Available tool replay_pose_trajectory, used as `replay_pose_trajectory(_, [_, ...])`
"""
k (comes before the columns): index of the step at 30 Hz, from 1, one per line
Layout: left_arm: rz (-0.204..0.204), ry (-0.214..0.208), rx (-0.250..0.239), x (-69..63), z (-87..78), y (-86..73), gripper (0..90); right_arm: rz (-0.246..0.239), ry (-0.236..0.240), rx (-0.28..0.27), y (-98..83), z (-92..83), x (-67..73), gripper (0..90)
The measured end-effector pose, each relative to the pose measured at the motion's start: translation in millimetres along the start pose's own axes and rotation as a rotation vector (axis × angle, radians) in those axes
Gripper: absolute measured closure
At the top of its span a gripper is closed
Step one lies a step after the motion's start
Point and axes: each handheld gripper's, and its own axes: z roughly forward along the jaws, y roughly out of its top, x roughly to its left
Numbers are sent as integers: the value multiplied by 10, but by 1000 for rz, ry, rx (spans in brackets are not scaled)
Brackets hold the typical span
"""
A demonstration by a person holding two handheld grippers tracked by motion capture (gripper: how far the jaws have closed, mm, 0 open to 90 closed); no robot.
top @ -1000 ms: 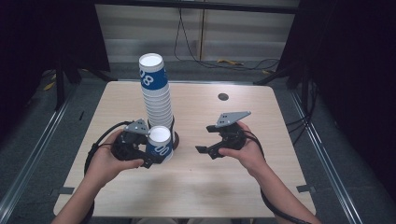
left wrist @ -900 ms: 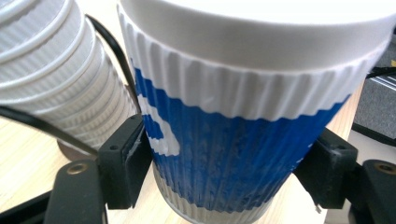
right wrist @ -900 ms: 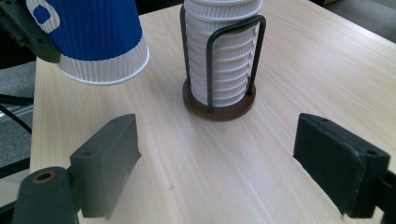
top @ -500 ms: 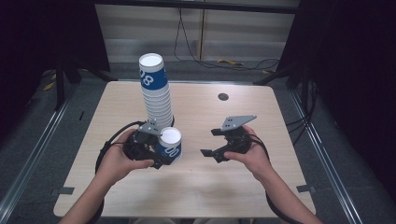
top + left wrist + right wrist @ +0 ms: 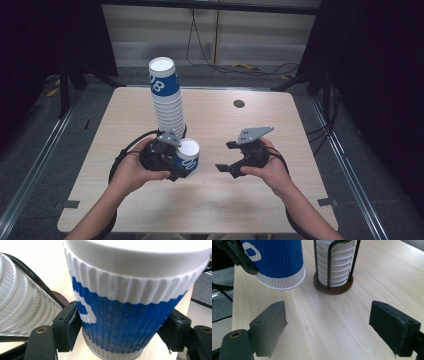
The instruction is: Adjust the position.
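High view: I hold the left gripper [image 5: 176, 165] near the middle of the table [image 5: 280, 210], its jaws clamped on a single blue-and-white ribbed paper cup [image 5: 187, 157]. The cup stands roughly upright, rim up, just near-right of the tall cup stack [image 5: 166, 100]. The stack rises from a dark holder at the table's left-centre and leans slightly left toward its top; its topmost cup shows a blue band with white numerals. A black cable loops from the left gripper toward my left hand [image 5: 132, 172].

Left gripper view: the held cup [image 5: 125, 315] sits between the two black jaws, which press on its blue ribbed wall from either side. Its white lower band hangs clear of the wood. The white ribbed stack [image 5: 22, 305] stands just beside it at left, apart from it.

Right gripper view: the right gripper [image 5: 327, 322] has its jaws set wide apart, with bare table between them. Beyond them the held cup [image 5: 277, 262] hangs tilted at upper left, its base off the surface, one jaw of the left gripper against its side. The stack [image 5: 335, 262] stands at centre far, inside a black wire frame on a round brown wooden base [image 5: 333, 287].

High view again: the right gripper [image 5: 235, 162] rests in my right hand [image 5: 270, 170], right of the cup and well apart from it, with its grey three-cornered plate on top. A small dark round grommet [image 5: 239, 104] lies far on the table.
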Motion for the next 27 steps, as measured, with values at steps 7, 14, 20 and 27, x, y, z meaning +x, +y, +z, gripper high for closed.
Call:
replay_pose_trajectory(7, [18, -7, 48, 5, 36, 37, 273, 4, 12, 3, -50, 24, 11, 134])
replay_pose_trajectory(14, [33, -6, 95, -3, 84, 90, 273, -8, 15, 8, -87, 10, 25, 134])
replay_pose_trajectory(20, [42, -10, 144, -3, 119, 154, 273, -9, 17, 14, -126, 11, 22, 134])
replay_pose_trajectory(27, [79, -11, 211, -1, 144, 237, 273, -1, 20, 16, -176, 20, 14, 134])
